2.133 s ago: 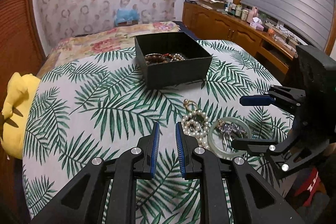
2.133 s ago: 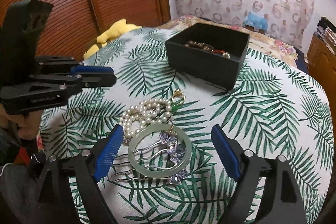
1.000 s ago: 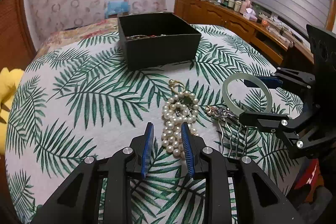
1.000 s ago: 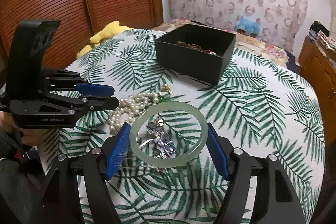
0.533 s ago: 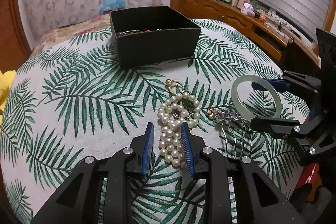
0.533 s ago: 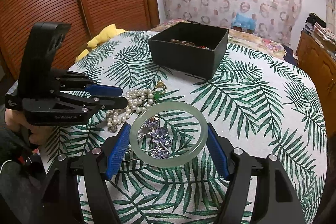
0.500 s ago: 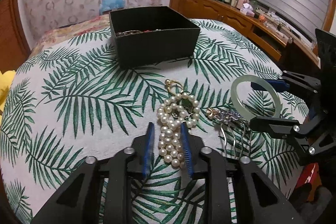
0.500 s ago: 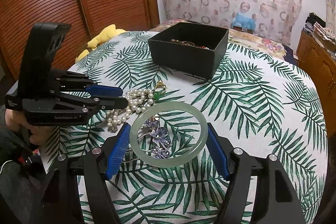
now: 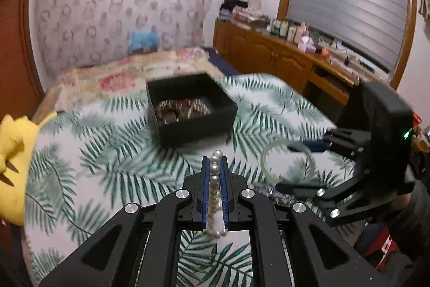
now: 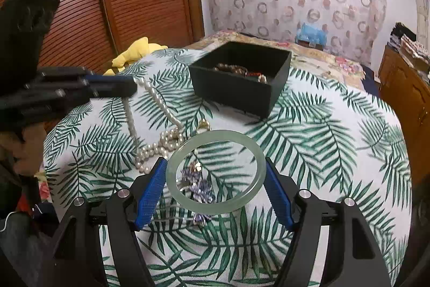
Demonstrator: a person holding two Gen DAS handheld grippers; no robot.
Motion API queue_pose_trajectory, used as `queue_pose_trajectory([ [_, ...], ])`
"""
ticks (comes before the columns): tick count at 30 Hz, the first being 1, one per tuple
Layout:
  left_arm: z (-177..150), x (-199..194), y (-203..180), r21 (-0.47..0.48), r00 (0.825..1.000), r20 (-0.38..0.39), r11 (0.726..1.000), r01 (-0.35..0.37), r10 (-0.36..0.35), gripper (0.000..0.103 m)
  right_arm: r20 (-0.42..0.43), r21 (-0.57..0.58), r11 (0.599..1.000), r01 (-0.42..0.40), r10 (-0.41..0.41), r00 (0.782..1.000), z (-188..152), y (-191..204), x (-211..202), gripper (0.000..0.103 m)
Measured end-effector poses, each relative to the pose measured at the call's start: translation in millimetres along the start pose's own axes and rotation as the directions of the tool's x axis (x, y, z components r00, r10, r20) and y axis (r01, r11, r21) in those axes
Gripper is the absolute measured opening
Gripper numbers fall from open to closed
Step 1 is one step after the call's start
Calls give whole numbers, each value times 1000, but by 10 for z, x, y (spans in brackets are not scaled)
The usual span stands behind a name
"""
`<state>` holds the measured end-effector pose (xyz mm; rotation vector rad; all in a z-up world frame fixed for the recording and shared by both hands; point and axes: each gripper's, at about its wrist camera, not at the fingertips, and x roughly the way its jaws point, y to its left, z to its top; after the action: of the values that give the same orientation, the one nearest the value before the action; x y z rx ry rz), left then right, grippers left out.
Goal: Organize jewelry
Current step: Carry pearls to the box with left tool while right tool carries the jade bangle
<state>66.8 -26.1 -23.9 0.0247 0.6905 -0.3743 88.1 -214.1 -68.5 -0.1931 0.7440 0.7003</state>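
Gripping a pearl necklace (image 9: 214, 187), the left gripper (image 9: 215, 166) is clamped shut, beads lined up between its blue pads (image 9: 206, 190). Seen from the right wrist, the strand (image 10: 158, 120) hangs from that gripper (image 10: 118, 89) in two lines down to a heap of pearls on the palm-leaf tablecloth (image 10: 336, 131), beside a gold clasp (image 10: 203, 124). The right gripper (image 10: 216, 174) holds a pale green bangle (image 10: 216, 174) across its width, pads (image 10: 150, 192) pressed to the outer rim, raised above a purple hair comb (image 10: 200, 186) lying on the cloth. Farther off stands the open black box (image 10: 242, 77), already holding some jewelry.

Risks, as judged: the trailing pearls may snag the clasp or the comb, or catch on the box wall; the smooth bangle, held only at two opposite rim points, may slip out if the grip eases.

Unclear: the left view is motion-blurred, so the box contents (image 9: 182, 109) are indistinct; the comb is partly screened by the bangle.
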Motion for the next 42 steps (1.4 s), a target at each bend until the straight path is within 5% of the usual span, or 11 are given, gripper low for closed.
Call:
queue_pose_trajectory([
  [19,613,-460,100,14,985,160,997,-71,68,7,45,-30,998,52,-50,998,492,-166,10,73],
  [42,1376,-432,170,22,957,244,986,-166,156,7,17,-48,995,88,-88,996,1093,-375,754,73],
])
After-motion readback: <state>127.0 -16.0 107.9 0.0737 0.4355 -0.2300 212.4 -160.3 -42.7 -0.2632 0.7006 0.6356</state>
